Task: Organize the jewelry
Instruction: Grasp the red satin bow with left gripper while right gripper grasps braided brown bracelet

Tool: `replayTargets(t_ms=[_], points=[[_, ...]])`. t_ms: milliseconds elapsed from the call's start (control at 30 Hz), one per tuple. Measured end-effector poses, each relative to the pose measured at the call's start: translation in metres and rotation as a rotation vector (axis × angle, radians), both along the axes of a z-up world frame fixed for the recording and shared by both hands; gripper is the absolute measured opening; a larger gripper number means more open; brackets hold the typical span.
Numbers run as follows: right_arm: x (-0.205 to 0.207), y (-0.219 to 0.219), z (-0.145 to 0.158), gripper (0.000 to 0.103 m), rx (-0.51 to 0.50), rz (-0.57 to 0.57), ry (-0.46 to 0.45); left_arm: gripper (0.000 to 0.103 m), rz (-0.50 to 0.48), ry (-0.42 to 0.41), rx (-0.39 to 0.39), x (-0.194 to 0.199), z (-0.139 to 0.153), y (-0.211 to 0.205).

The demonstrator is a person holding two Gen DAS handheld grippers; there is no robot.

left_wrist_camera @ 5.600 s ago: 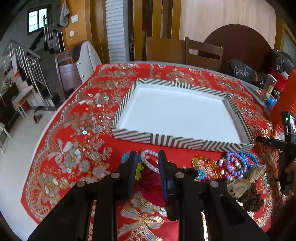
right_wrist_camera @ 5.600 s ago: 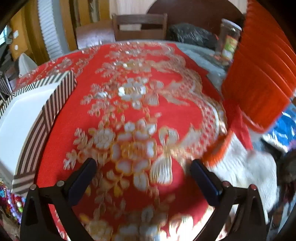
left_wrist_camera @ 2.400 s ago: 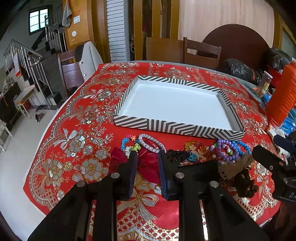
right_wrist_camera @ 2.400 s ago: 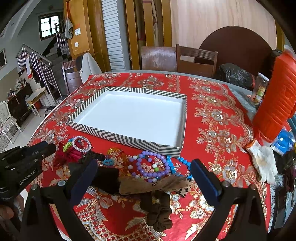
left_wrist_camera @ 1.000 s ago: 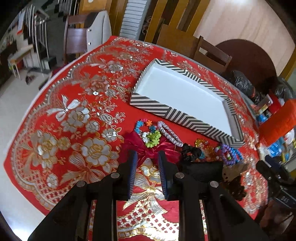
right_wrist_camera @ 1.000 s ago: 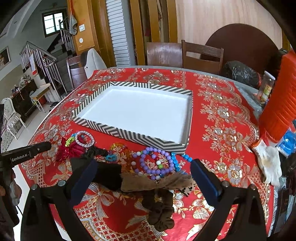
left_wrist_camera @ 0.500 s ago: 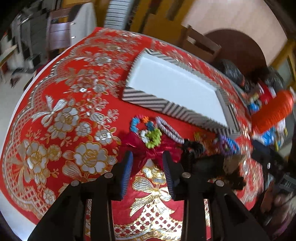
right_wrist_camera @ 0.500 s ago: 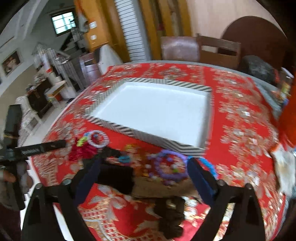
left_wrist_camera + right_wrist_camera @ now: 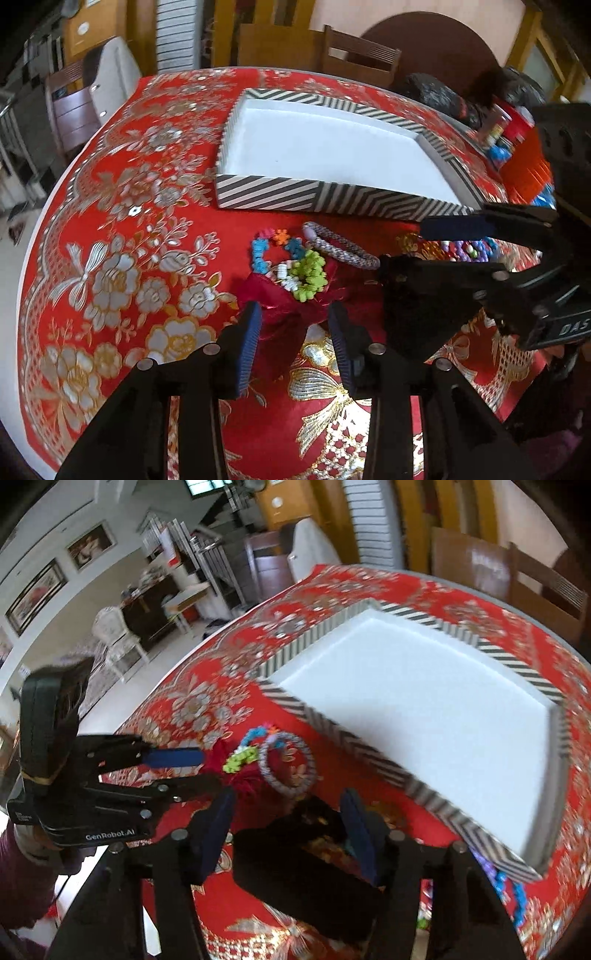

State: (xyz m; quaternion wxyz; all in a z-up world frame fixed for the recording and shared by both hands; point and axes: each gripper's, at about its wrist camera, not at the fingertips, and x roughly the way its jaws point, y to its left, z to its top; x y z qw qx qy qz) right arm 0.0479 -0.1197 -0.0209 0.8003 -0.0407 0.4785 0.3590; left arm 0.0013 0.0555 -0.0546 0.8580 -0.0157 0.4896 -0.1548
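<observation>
1. The left gripper (image 9: 293, 325) has its fingers opening astride the dark red bow (image 9: 284, 306), not pressing it.
2. The right gripper (image 9: 288, 827) is closing over the black fabric piece (image 9: 295, 853) near the striped tray (image 9: 317, 195).
3. Risk: the grippers sit close together, so they may collide or drag the beaded bracelets (image 9: 288, 262) along.

A family home's dining area: a round table under a red and gold floral tablecloth (image 9: 122, 229), wooden dining chairs (image 9: 360, 55) against the wall, a staircase with metal railings (image 9: 207, 554), and framed pictures (image 9: 37, 587) above a dark sideboard (image 9: 147, 616).
</observation>
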Motion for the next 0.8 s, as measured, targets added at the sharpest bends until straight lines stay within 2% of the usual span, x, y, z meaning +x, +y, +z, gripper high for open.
replayTargets(t_ms=[67,100,133,200,267,433,467,533,567,633,700,767,800], points=[[0.001,0.004,-0.003,0.062,-0.005,0.019,0.006,0.054,-0.031,0.005,-0.016,0.002,-0.003,0.0],[0.003,0.008,-0.006,0.061,-0.007,0.03,0.009,0.063,-0.045,0.013,-0.033,0.003,-0.006,0.001],[0.004,0.009,-0.008,0.061,-0.008,0.037,0.015,0.066,-0.053,0.02,-0.044,0.005,-0.008,0.001],[0.008,0.015,-0.016,0.052,-0.015,0.054,0.031,0.067,-0.06,0.033,-0.038,0.007,-0.013,0.002],[0.013,0.019,-0.023,0.031,-0.016,0.061,0.054,0.067,-0.063,0.039,-0.03,0.008,-0.016,0.002],[0.016,0.021,-0.032,0.009,-0.004,0.064,0.06,0.067,-0.07,0.035,-0.031,0.011,-0.017,0.002],[0.015,0.021,-0.031,0.007,-0.001,0.06,0.05,0.067,-0.071,0.037,-0.03,0.011,-0.017,0.001],[0.012,0.016,-0.026,0.007,0.011,0.051,0.031,0.062,-0.074,0.026,-0.014,0.012,-0.018,-0.004],[0.011,0.013,-0.023,0.007,0.018,0.044,0.02,0.052,-0.072,0.026,-0.013,0.012,-0.018,-0.005],[0.009,0.005,-0.017,0.005,0.043,0.026,0.006,0.044,-0.055,0.028,-0.026,0.012,-0.018,-0.004],[0.008,-0.001,-0.01,0.005,0.06,0.01,-0.006,0.027,-0.042,0.035,-0.042,0.009,-0.016,-0.002],[0.004,-0.008,-0.002,0.003,0.082,0.005,-0.021,0.022,-0.037,0.04,-0.041,0.005,-0.014,-0.001],[0.002,-0.011,0.001,0.003,0.092,0.0,-0.03,0.014,-0.036,0.037,-0.034,0.001,-0.012,0.0]])
